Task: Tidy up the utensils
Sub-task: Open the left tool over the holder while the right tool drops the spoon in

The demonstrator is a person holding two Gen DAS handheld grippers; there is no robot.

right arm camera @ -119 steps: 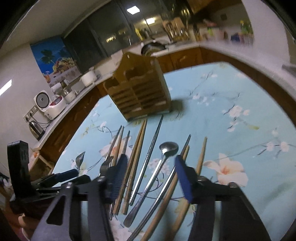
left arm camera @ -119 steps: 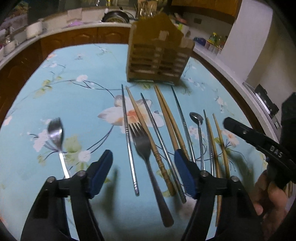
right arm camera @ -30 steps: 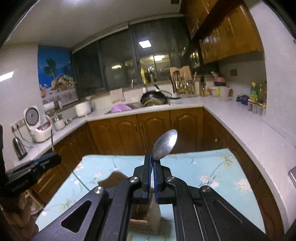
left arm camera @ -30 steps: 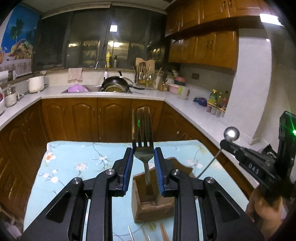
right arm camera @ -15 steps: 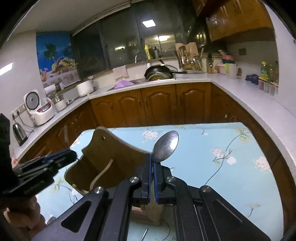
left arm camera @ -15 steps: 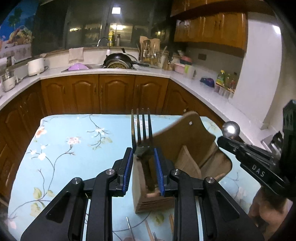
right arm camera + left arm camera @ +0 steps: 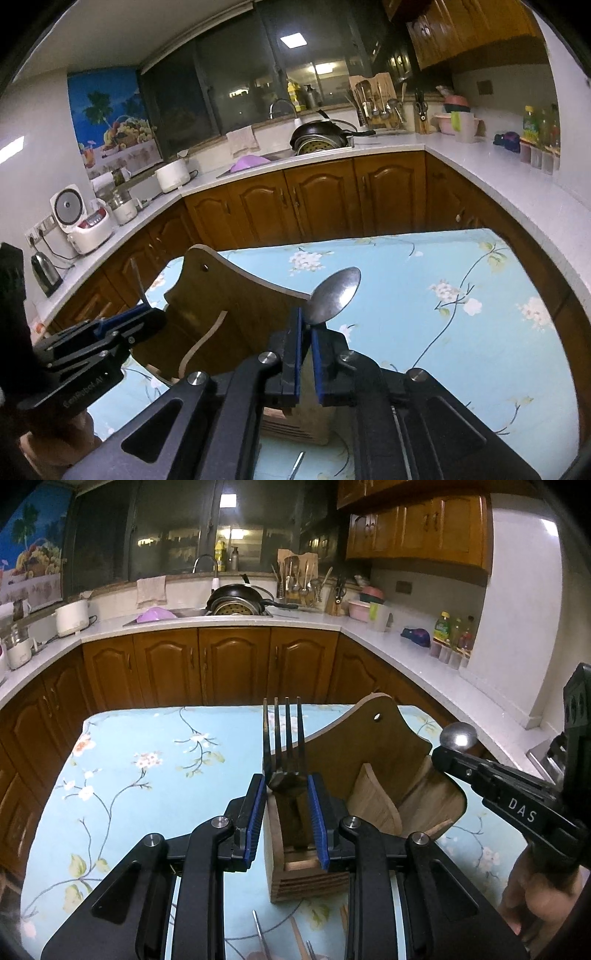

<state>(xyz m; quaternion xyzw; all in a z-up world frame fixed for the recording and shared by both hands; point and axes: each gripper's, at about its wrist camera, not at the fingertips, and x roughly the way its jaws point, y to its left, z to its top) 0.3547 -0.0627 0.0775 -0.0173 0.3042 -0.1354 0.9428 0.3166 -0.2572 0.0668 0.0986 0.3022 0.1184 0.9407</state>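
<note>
My left gripper (image 7: 284,794) is shut on a metal fork (image 7: 282,738), tines up. The fork's handle reaches down into the front left slot of the wooden utensil holder (image 7: 369,760). My right gripper (image 7: 304,332) hangs over the holder (image 7: 229,295), and its jaws are opening. A spoon (image 7: 336,295) stands between the pads, bowl up and leaning right, with a gap showing beside its neck. Its handle end is hidden behind the jaws. In the left wrist view the right gripper (image 7: 454,757) and spoon bowl (image 7: 458,736) sit at the holder's right side.
The holder stands on a table with a blue floral cloth (image 7: 147,775). More utensils (image 7: 258,938) and wooden chopsticks (image 7: 299,941) lie on the cloth in front of it. A hand (image 7: 532,897) holds the right gripper. Kitchen counters and cabinets run behind.
Both grippers have come down over the holder, taking the fork and spoon handles into it. The right jaws have parted slightly from the spoon.
</note>
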